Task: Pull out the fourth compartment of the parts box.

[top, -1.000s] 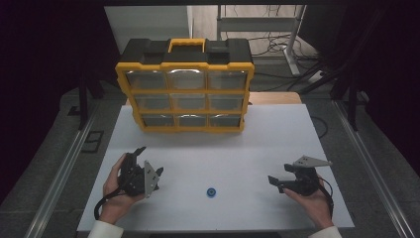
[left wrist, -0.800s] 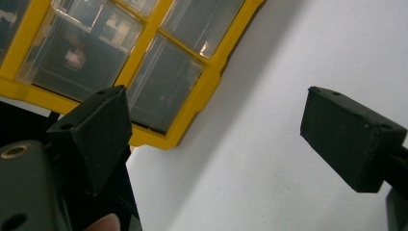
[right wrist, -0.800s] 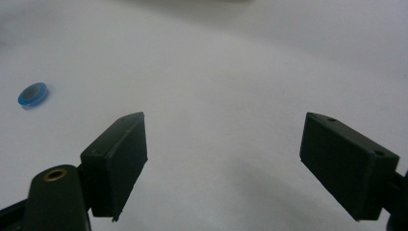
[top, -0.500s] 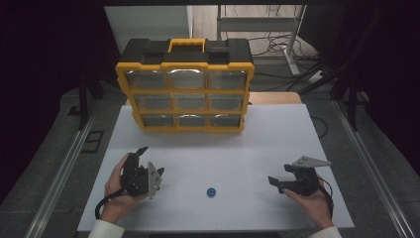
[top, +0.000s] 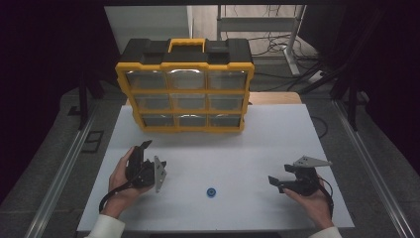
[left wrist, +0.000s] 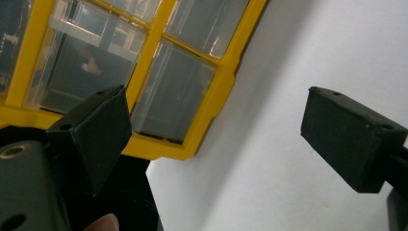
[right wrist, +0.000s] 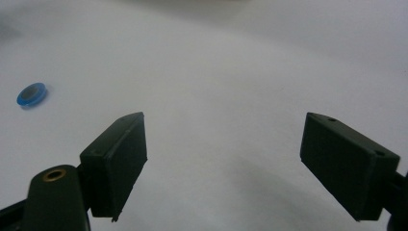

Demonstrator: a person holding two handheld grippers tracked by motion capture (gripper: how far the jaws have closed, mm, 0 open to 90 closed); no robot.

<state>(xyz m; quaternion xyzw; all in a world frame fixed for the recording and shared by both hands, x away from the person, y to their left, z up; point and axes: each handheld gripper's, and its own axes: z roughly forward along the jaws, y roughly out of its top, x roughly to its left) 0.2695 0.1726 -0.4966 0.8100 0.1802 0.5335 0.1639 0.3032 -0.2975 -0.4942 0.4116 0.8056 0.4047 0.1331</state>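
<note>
A small blue ring [top: 212, 192] lies on the white table [top: 277, 144] near its front edge, between the two hands; it also lies at the far left of the right gripper view [right wrist: 31, 94]. My left gripper [top: 144, 157] is held at the front left, rolled on its side, open and empty. In its own view the left gripper [left wrist: 216, 125] faces the lower corner of the yellow and black organizer [left wrist: 159, 82]. At the front right my right gripper [top: 275, 181] rests low, open, with nothing between its jaws [right wrist: 226, 159].
The yellow organizer [top: 185, 84] with clear drawers stands upright at the back middle of the table, a yellow handle on top. A wooden board [top: 275, 97] sits behind it at the right. Metal rails run along both table sides.
My left gripper has shifted slightly forward and right, towards the organizer. The right gripper and the blue ring have stayed in place.
</note>
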